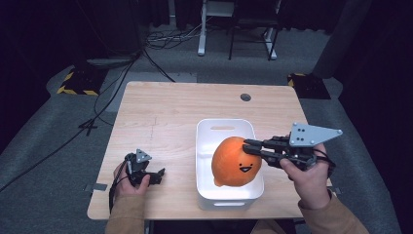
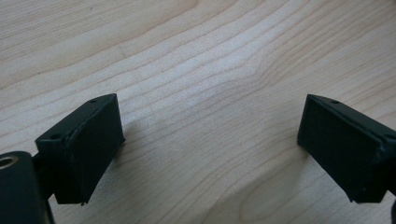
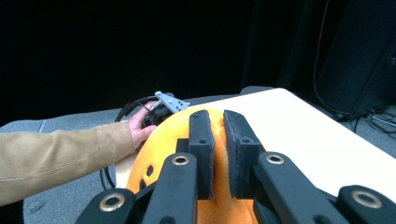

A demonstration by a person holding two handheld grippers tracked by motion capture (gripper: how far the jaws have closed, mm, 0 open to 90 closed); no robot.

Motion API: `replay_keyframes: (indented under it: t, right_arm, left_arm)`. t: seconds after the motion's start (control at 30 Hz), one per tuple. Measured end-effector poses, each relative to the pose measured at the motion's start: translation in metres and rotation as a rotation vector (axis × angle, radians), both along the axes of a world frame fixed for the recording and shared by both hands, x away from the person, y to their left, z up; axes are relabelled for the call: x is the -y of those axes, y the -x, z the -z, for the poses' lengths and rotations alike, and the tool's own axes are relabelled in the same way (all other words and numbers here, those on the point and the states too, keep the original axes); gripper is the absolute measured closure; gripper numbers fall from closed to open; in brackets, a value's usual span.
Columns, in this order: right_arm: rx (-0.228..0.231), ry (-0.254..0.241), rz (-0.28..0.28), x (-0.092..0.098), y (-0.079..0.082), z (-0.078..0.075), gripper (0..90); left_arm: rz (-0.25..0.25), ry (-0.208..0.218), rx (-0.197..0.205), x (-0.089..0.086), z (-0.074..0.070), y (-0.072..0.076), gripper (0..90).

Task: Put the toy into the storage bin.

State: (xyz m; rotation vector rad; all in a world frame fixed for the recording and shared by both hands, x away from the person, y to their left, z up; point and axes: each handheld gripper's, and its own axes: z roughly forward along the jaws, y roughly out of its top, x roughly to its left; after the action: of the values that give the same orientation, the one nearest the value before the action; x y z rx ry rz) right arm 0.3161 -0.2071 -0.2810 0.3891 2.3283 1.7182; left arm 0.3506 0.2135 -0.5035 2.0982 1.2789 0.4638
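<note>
wooden table (image 1: 165, 122) sitting on grey carpet, dark room. left gripper (image 1: 155, 176) resting near front-left edge, jaws gaping wide, holding nothing. right gripper (image 1: 249, 147) pinching fabric of orange plush (image 1: 236, 162), which is lying in white bin (image 1: 225, 127).

Light wooden surface (image 1: 170, 112): far half and left side bare, open for passage. White rectangular plastic bin (image 1: 209, 195) blocks centre-right; round orange plush toy with smiling face (image 1: 234, 163) takes up most of its interior, bulging above the rim. Left hand-held gripper (image 1: 155, 176) near front-left edge.
</note>
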Motion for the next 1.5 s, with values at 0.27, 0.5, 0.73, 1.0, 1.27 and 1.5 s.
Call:
replay_keyframes:
  t: [0.27, 0.5, 0.73, 1.0, 1.27, 1.5]
  right_arm:
    - [-0.034, 0.019, -0.031, -0.015, -0.001, 0.015, 82.4]
    - [-0.068, 0.035, -0.05, -0.026, -0.001, 0.032, 82.4]
    - [-0.11, 0.044, -0.061, -0.031, 0.0, 0.049, 82.3]
    - [-0.15, 0.058, -0.059, -0.031, 0.0, 0.064, 82.3]
    - [-0.193, 0.089, -0.062, -0.032, -0.002, 0.081, 82.2]
    - [-0.246, 0.12, -0.059, -0.034, -0.004, 0.094, 81.7]
  left_arm:
    - [0.0, 0.0, 0.0, 0.0, 0.0, 0.0, 7.2]
    - [0.0, 0.0, 0.0, 0.0, 0.0, 0.0, 7.2]
    - [-0.001, 0.001, 0.0, 0.0, 0.0, 0.0, 7.2]
    - [0.0, 0.0, 0.0, 0.0, 0.0, 0.0, 7.2]
    - [0.0, 0.0, 0.0, 0.0, 0.0, 0.0, 7.2]
    - [0.0, 0.0, 0.0, 0.0, 0.0, 0.0, 7.2]
